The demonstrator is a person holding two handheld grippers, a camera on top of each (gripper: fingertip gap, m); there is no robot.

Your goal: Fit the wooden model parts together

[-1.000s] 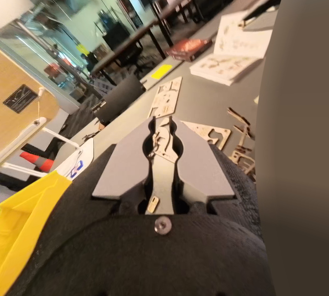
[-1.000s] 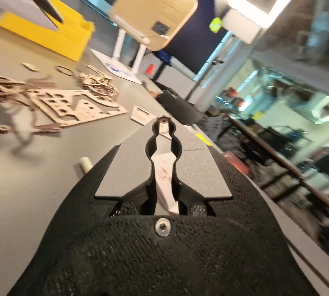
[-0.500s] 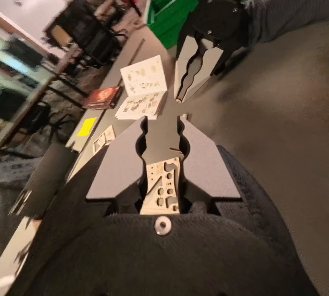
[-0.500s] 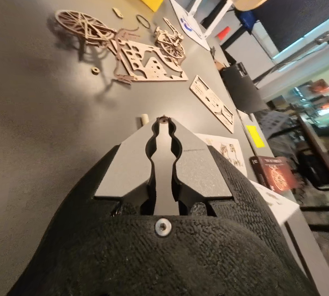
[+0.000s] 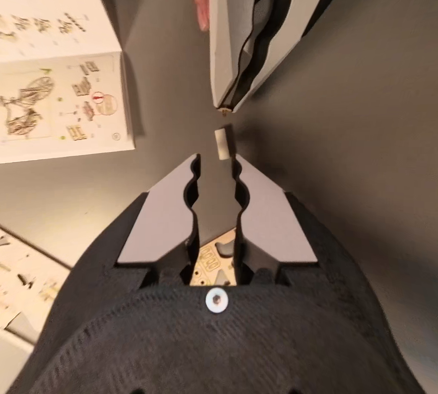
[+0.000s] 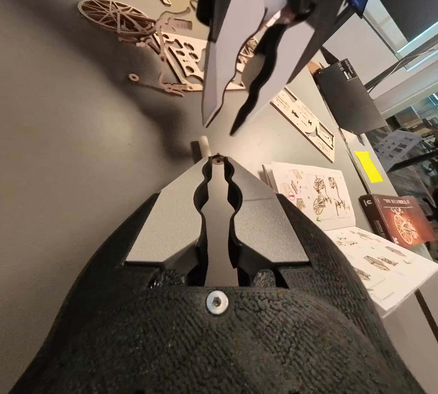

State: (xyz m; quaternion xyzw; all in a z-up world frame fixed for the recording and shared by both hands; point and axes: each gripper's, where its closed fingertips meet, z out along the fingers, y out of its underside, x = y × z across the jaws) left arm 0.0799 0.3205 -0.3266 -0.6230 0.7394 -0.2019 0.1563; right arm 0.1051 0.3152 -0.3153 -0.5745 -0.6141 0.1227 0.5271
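Note:
My left gripper (image 5: 217,157) is open and empty, low over the grey table, with a short white peg (image 5: 222,144) lying just ahead of its fingertips. My right gripper (image 6: 217,162) is shut on a small round wooden part (image 6: 217,160) held at its very tips. The two grippers point at each other, tips a short way apart. The right gripper (image 5: 225,107) shows at the top of the left wrist view, the left gripper (image 6: 219,126) at the top of the right wrist view. The white peg (image 6: 205,149) lies between them. A spoked wooden wheel assembly (image 6: 113,15) lies farther off.
A cut-out wooden sheet (image 6: 187,58) lies by the wheel, a second sheet (image 6: 308,126) to the right. An open instruction booklet (image 6: 315,193) (image 5: 59,98), a dark red box (image 6: 403,219), a yellow note (image 6: 368,167) and a black box (image 6: 350,103) lie along the table's right side. Left and right tips are no more than a few centimetres apart.
My left gripper has opened, swung round from facing the room and come down toward the white peg. My right gripper has tilted down toward the table, still shut on its small part.

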